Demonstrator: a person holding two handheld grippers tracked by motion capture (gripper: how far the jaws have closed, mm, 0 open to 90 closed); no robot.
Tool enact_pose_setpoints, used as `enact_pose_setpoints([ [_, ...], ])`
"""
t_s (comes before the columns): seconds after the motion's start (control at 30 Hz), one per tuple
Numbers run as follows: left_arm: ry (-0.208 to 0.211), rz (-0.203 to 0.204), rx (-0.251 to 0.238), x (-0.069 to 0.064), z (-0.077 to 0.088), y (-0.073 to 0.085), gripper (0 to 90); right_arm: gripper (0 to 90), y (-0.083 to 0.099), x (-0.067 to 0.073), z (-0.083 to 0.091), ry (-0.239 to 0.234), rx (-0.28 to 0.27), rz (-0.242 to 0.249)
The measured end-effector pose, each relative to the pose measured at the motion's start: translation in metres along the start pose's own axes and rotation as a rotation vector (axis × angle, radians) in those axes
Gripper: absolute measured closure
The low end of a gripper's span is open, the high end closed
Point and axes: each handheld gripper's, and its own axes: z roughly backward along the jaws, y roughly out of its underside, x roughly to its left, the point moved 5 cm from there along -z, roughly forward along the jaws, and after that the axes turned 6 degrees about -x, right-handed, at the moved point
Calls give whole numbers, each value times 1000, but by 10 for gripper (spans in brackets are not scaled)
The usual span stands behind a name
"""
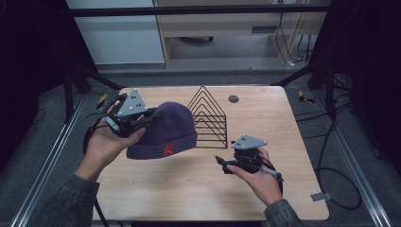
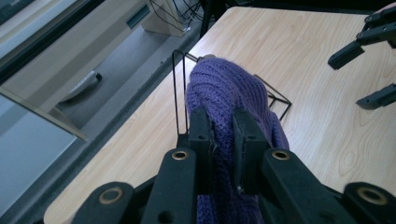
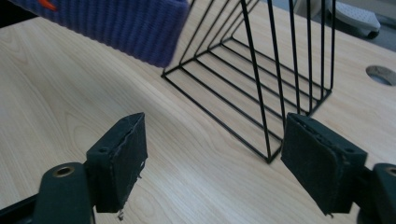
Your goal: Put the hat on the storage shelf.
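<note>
Pale wood-grain laminate covers the bench (image 1: 198, 189), which stands on grey carpet in a dim room with dark framing at either side. Nearest the person, the right gripper (image 1: 222, 164) hovers low over bare wood with its fingers (image 3: 119, 161) spread wide and nothing between them; their flat black pads look worn and frayed at the edges. It faces the open corner of the rack, which reads as a hand waiting to help rather than working. Farther in and to the person's left, the left gripper (image 1: 152, 115) has its fingers (image 2: 201, 140) pinched narrow on a fold of the purple knit hat (image 1: 165, 130), gripping it near the crown. The hat is soft, ribbed wool with a turned-up cuff bearing a small red mark, and its cuff appears raised clear of the bench, probably so it can be carried or draped. Just beside and behind it stands a black wire rack (image 1: 208, 118), thin rods bent into nested triangles on a flat base, rigid and open. Beyond that lies a round cable hole (image 1: 233, 99).
</note>
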Motion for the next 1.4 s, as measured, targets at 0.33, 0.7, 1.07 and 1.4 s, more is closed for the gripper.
enact_pose_setpoints([
  [0.33, 13, -22, -54, -2, 16, -22, 794, 307, -37, 12, 1, -54, -43, 30],
  [0.7, 51, -39, -84, -6, 22, -35, 794, 309, -61, 22, -14, -122, -32, 66],
  [1.07, 57, 1, -126, 2, 21, -36, 794, 489, -84, 13, -38, -260, -5, 47],
  [1.4, 27, 43, -126, 10, 19, -38, 793, 712, -92, 14, -25, -242, -11, 86],
])
